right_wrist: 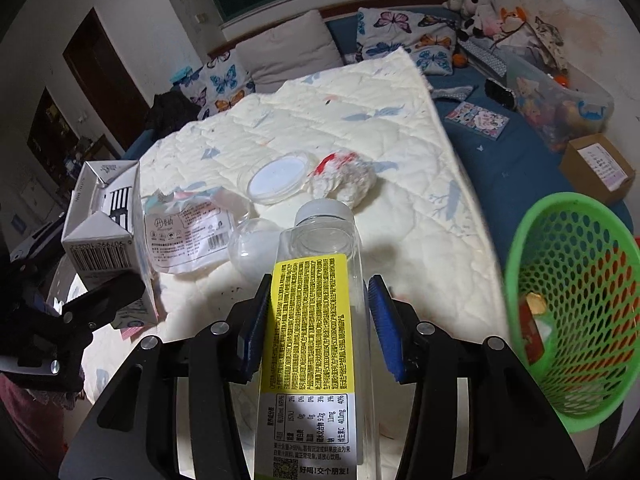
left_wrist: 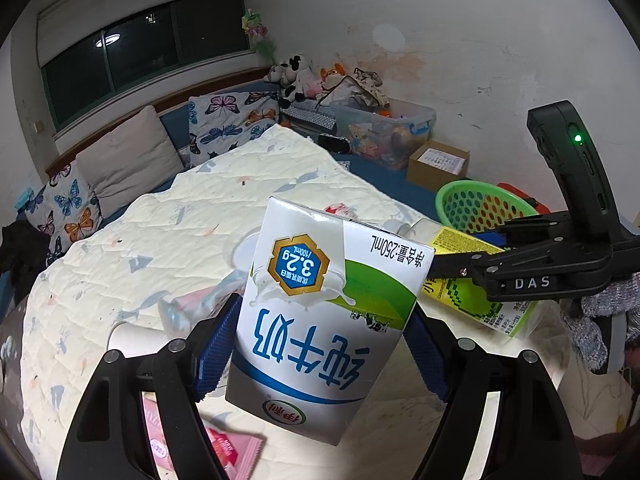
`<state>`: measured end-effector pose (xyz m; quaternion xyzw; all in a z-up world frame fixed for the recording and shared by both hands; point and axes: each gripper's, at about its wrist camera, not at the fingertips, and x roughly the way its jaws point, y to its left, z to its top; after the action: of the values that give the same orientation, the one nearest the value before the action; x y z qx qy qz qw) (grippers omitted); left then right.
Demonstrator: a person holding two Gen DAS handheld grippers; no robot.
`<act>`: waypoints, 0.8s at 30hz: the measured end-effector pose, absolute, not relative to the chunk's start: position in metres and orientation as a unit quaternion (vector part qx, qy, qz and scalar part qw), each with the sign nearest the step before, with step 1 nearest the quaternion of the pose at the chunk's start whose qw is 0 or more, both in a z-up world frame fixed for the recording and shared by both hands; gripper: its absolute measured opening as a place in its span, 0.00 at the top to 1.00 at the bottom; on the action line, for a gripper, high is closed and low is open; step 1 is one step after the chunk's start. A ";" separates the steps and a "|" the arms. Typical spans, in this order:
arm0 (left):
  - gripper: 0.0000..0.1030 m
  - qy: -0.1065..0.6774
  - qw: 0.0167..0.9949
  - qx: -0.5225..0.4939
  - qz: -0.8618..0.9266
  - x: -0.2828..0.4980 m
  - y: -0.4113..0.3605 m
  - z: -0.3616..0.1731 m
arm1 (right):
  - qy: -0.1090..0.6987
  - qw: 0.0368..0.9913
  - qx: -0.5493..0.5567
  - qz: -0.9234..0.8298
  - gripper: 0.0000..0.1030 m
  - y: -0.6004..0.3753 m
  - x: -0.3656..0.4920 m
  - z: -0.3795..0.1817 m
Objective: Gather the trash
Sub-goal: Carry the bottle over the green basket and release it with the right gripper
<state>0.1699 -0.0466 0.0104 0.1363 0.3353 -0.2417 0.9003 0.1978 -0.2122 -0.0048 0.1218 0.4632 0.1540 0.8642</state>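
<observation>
Left wrist view: white, green-banded milk carton [left_wrist: 316, 320] held upside down.

Both grippers were black with silver screws and blue textured pads [left_wrist: 218, 344]. The right gripper [left_wrist: 448, 264] bore "DAS" lettering and, at two o'clock, a green light.

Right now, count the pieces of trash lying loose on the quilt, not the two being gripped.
4: a clear round lid, a crumpled red-stained tissue, a torn plastic wrapper, and a pink packet near the left gripper. More may be hidden behind held items.
</observation>
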 end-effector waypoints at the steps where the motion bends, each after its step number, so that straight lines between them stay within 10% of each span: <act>1: 0.27 0.335 0.900 0.137 -0.243 0.170 -0.050 0.011 | 0.460 0.866 0.124 0.150 0.53 -0.218 0.196 -0.003; 24: 0.27 0.345 0.882 0.141 -0.288 0.187 -0.132 0.011 | 0.466 0.875 0.132 0.000 0.53 -0.388 0.199 -0.048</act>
<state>0.1872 -0.1321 0.0113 0.1408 0.3455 -0.2879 0.8820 0.1994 -0.3875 -0.0476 0.1319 0.4664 -0.0005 0.8747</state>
